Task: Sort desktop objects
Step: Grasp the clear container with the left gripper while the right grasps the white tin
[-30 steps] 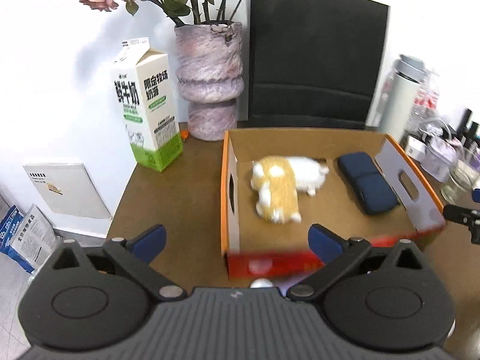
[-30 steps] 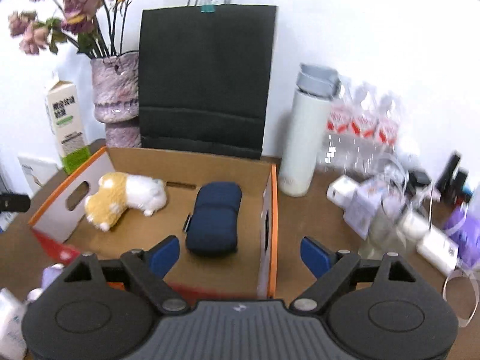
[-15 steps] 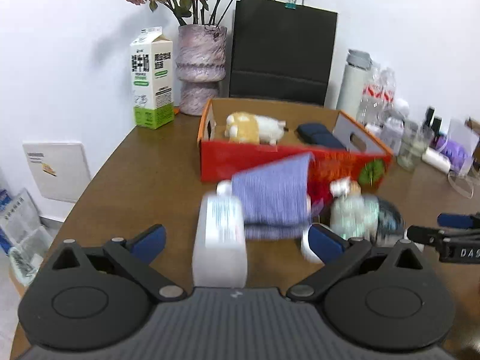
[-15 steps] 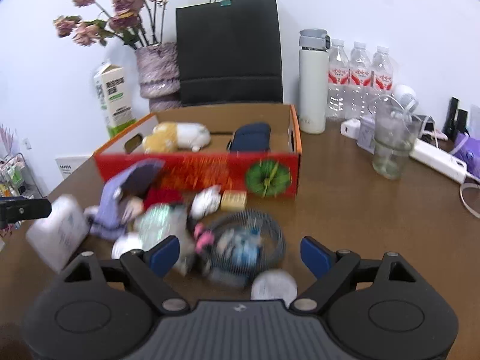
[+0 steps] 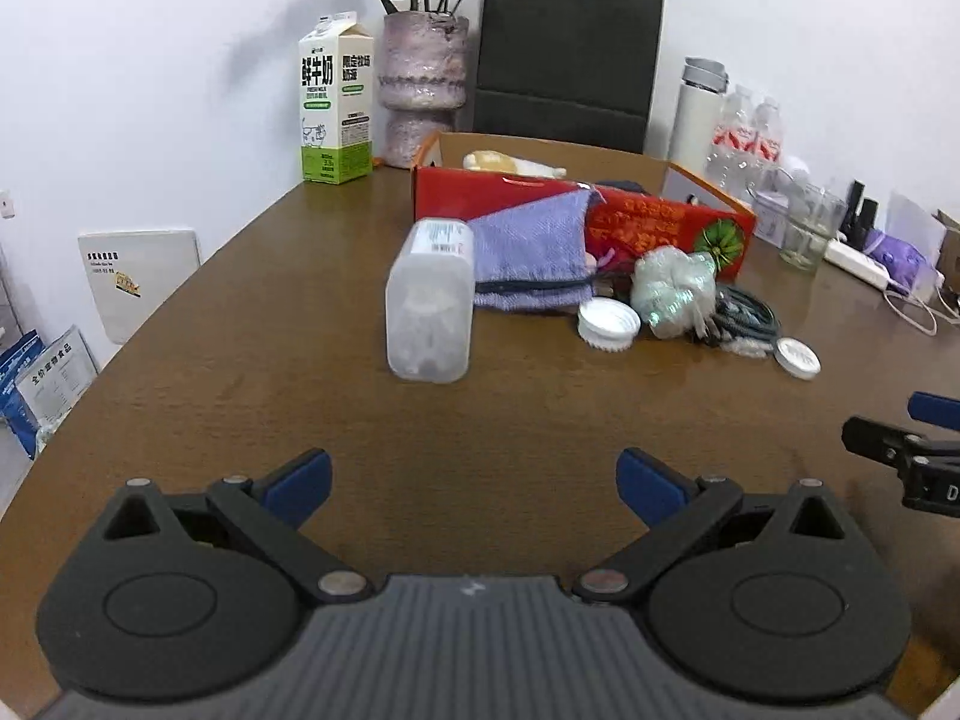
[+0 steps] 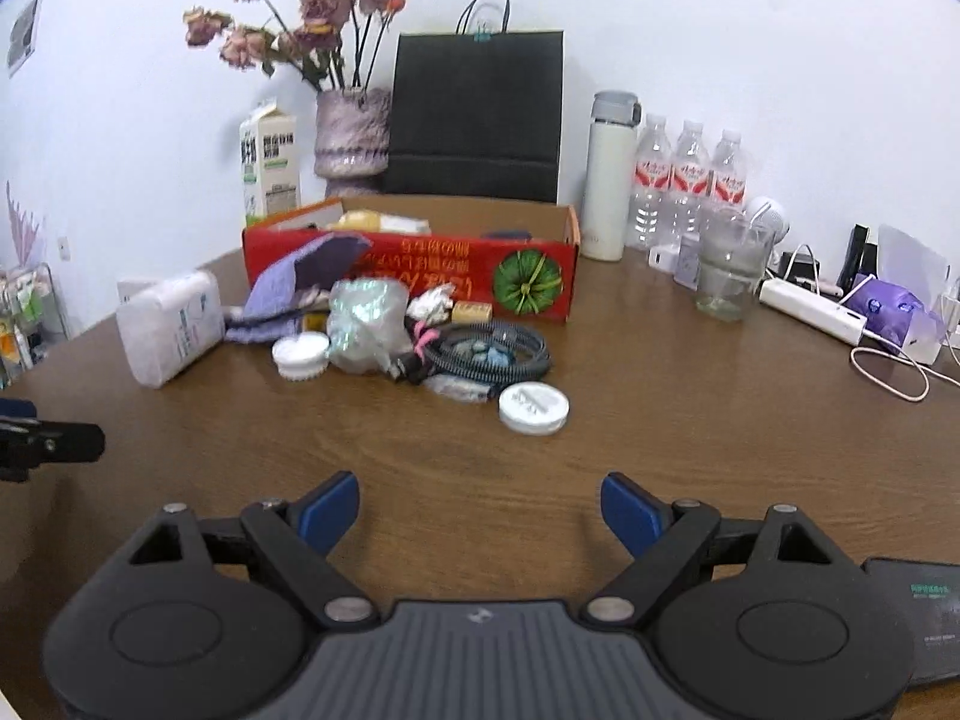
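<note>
Hovering over the near part of the brown table (image 5: 240, 360), the left gripper (image 5: 474, 480) has its blue-padded jaws spread wide with nothing between them, and the right gripper (image 6: 480, 507) is spread wide and empty as well. Things to be sorted lie in a loose heap farther off, well apart from both tools. A clear plastic bottle (image 5: 429, 300) lies on its side almost straight ahead of the left gripper. Just right of it a purple knitted pouch (image 5: 531, 255) leans against the red cardboard box (image 5: 660, 222), which stands behind the heap. Right of the pouch sit a white ribbed cap (image 5: 609, 325), a crumpled clear bag (image 5: 675, 291) and a coiled dark cable (image 6: 492, 351). A flat white lid (image 6: 533, 408) lies nearest to the right gripper, ahead and slightly right of its centre. Inside the box a yellow-and-white plush toy (image 5: 510, 163) shows above the wall. A milk carton (image 5: 335, 99) and a vase (image 5: 425, 87) stand at the far left.
</note>
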